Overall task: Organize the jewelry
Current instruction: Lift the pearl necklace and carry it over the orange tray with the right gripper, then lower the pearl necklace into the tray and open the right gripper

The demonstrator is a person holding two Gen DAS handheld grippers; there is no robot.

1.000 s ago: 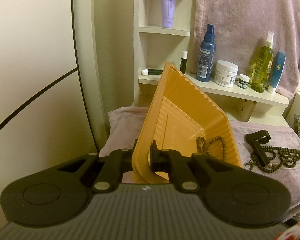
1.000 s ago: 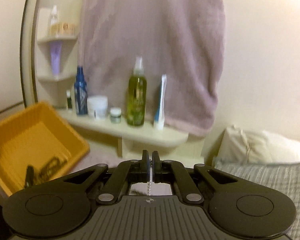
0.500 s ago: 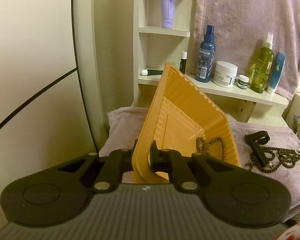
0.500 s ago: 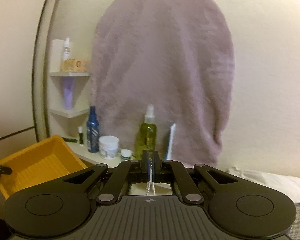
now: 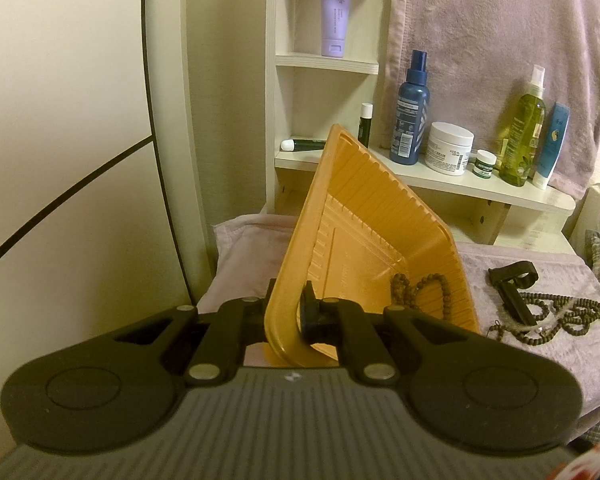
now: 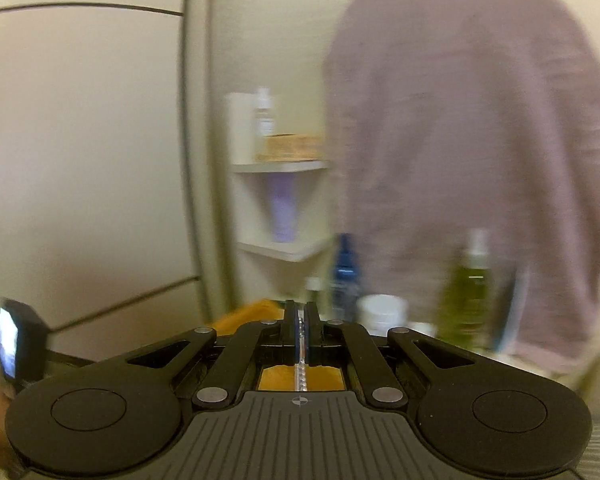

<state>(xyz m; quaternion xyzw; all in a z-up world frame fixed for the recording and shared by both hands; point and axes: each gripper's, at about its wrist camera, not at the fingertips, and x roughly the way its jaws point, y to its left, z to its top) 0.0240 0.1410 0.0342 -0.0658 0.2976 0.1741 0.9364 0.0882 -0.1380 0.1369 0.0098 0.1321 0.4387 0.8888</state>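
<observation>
Nearest in the left wrist view, the left gripper [image 5: 288,312] has its jaws clamped on the near rim of a ribbed orange plastic tray [image 5: 364,220], which is tilted steeply up on one edge. Low in the tray's corner, against its right wall, lies a dark brown beaded bracelet [image 5: 420,286]. The tray rests over a mauve towel-covered surface [image 5: 540,360]. To the right of the tray, on that cloth, sits a tangle of dark green beaded necklaces [image 5: 560,316] with a black clip-shaped piece [image 5: 512,288] lying on it. Behind the tray, a cream wooden shelf [image 5: 480,188] carries a dark blue spray bottle [image 5: 412,120], a white cream jar [image 5: 450,148], a small green-lidded pot [image 5: 485,164], a yellow-green spray bottle [image 5: 522,132] and a blue tube [image 5: 552,140]. Above and left of the tray, a corner shelf holds a lilac tube [image 5: 334,14]. A mauve towel [image 5: 500,40] hangs on the wall behind the shelf.

The right wrist view is blurred. The right gripper [image 6: 300,320] has its jaws closed on a thin silvery beaded chain [image 6: 301,372] that hangs down between them, with the tray's orange showing underneath. This view alone shows a black device with a lit screen [image 6: 14,338] far left of the tray, and a tan box [image 6: 292,148] on the top shelf.
</observation>
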